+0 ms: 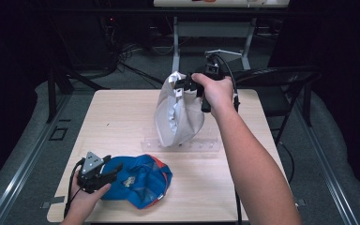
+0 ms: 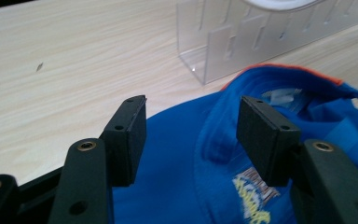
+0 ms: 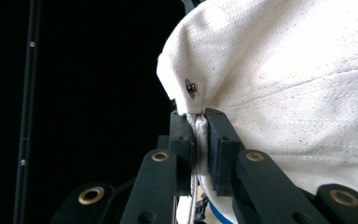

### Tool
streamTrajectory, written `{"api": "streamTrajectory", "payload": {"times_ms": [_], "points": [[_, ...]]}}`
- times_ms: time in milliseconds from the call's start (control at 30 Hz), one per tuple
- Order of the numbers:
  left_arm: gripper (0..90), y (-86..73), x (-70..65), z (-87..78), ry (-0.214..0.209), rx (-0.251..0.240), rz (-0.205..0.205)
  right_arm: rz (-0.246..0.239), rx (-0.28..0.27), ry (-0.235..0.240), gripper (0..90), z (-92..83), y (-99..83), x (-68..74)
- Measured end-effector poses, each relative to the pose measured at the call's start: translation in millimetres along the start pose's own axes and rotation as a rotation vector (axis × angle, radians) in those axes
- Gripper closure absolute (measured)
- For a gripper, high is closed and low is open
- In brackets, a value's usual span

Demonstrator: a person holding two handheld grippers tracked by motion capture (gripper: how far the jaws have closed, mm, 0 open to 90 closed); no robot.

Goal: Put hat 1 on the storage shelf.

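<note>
Pinching woven white cap (image 1: pixel 178 115), right gripper (image 1: pixel 187 86) lifts it above clear plastic rack (image 1: pixel 201 144) mid-table. Left gripper (image 1: pixel 104 177), jaws spread, straddles soft blue cap (image 1: pixel 143 180) at near-left edge of pale wood table (image 1: pixel 122 117).

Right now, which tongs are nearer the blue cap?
Left. The left tongs hang open over the blue cap at its near-left edge; the right tongs are across the table, clamped on the white cap.
</note>
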State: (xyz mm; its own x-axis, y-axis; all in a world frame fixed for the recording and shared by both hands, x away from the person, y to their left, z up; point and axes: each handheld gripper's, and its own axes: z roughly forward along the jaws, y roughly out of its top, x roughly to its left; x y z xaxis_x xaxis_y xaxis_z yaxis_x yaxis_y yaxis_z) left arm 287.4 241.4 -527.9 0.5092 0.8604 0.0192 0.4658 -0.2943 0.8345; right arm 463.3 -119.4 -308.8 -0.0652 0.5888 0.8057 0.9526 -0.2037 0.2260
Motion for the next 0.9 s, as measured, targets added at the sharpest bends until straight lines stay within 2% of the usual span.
{"api": "streamTrajectory", "payload": {"times_ms": [133,200,233,367,733,900], "points": [[43.2,13.3,-13.3,5.5,-0.030,-0.016,0.019,-0.001,0.001,-0.003,82.0,2.2,0.7,0.1],[43.2,25.6,-27.7,11.8,-0.063,-0.037,0.035,0.003,-0.003,-0.004,81.9,2.4,1.0,0.5],[42.9,25.6,-27.7,11.8,-0.063,-0.037,0.035,0.003,-0.003,-0.004,81.9,2.4,1.0,0.5],[42.4,42.1,-49.6,22.8,-0.101,-0.046,0.077,0.000,-0.004,-0.003,81.9,2.0,0.5,0.0],[42.5,68.6,-86.1,53.3,-0.137,-0.054,0.110,-0.009,-0.002,-0.001,81.9,3.1,-1.5,1.7],[45.4,74.8,-96.1,62.6,-0.144,-0.054,0.128,-0.015,0.006,0.002,81.9,5.4,-2.4,3.1]]}}
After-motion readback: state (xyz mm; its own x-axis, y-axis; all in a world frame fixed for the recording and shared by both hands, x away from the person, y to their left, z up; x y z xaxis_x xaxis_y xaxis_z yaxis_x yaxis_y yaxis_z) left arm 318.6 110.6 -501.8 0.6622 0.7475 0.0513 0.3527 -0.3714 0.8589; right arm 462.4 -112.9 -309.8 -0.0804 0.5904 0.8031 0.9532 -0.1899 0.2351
